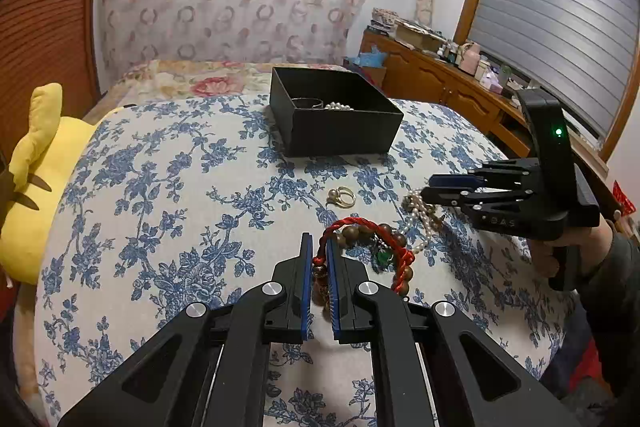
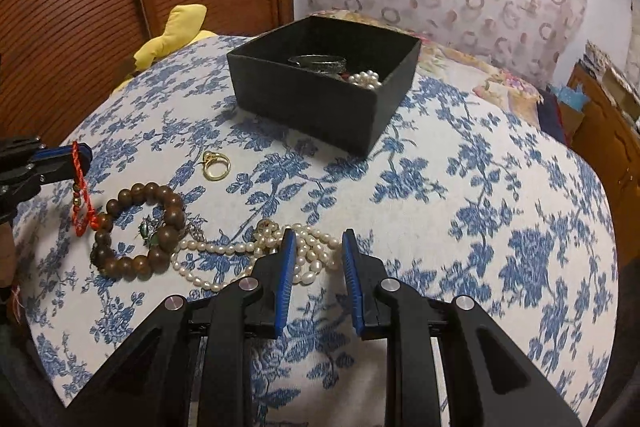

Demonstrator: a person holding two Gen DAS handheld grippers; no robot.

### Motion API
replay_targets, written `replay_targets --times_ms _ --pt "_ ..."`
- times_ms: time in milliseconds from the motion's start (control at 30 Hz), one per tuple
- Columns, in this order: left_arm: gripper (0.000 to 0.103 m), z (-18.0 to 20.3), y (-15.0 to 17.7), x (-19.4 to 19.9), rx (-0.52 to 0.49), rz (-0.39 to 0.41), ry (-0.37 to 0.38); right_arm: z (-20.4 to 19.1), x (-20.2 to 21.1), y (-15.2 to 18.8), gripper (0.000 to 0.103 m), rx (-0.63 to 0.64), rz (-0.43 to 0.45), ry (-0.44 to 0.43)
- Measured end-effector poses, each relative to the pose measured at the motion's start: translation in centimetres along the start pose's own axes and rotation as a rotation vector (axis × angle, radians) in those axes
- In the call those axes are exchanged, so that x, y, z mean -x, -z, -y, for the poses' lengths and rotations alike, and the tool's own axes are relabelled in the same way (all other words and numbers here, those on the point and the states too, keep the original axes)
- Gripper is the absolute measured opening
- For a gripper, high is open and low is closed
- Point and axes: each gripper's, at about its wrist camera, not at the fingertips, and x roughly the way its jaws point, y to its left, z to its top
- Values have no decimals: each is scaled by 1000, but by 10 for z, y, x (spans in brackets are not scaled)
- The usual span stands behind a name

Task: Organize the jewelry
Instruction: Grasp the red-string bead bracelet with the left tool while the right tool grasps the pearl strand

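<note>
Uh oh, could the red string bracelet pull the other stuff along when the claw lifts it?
Maybe. The left claw pinches the red cord bracelet, which lies against the wooden bead bracelet, so that could get dragged. The pearl necklace touches the beads and might snag too. The gold ring sits apart, probably safe.

Black box (image 2: 320, 99), blue floral white bedspread (image 2: 480, 207), red cord (image 2: 82, 195), brown beads (image 2: 140, 231), white pearls (image 2: 240, 251), gold ring (image 2: 216, 165), yellow plush (image 1: 36, 179).
</note>
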Motion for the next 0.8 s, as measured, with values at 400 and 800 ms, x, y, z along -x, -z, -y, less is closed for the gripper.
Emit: replay_targets --times_ms 400,800 --pt "6 0 3 -2 3 -8 4 12 -6 -2 34 -22 -5 -10" --pt "6 -1 3 -4 5 -6 2 4 8 2 5 -25 53 -40"
